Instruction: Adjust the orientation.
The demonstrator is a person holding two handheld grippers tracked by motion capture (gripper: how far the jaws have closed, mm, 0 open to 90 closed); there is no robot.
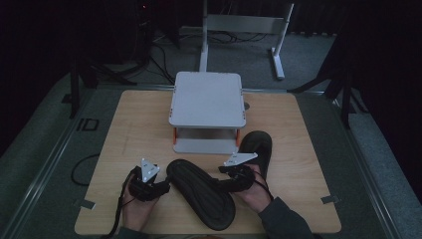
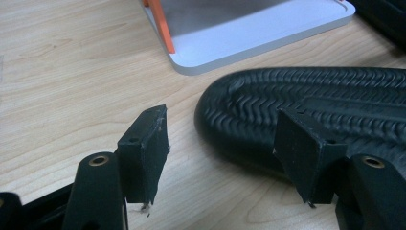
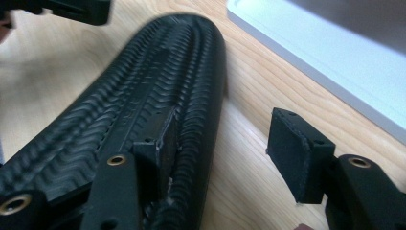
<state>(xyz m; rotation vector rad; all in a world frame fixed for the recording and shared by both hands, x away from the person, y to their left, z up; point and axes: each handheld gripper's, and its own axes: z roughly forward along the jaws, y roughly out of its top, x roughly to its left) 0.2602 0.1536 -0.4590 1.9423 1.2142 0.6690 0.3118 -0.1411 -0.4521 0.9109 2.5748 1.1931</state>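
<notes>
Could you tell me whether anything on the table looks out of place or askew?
Yes: the near sandal lies sole-up and slanted between the grippers, while the other sandal lies beside the white stand. They aren't paired.

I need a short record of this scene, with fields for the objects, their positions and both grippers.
surface: wooden table
stand: white two-level stand, at the table's middle, far side
near slipper: black slipper, sole up, between the grippers
second slipper: other slipper, right of the stand
left gripper: jaws open, holding nothing
right gripper: jaws open, astride the near slipper's edge
</notes>
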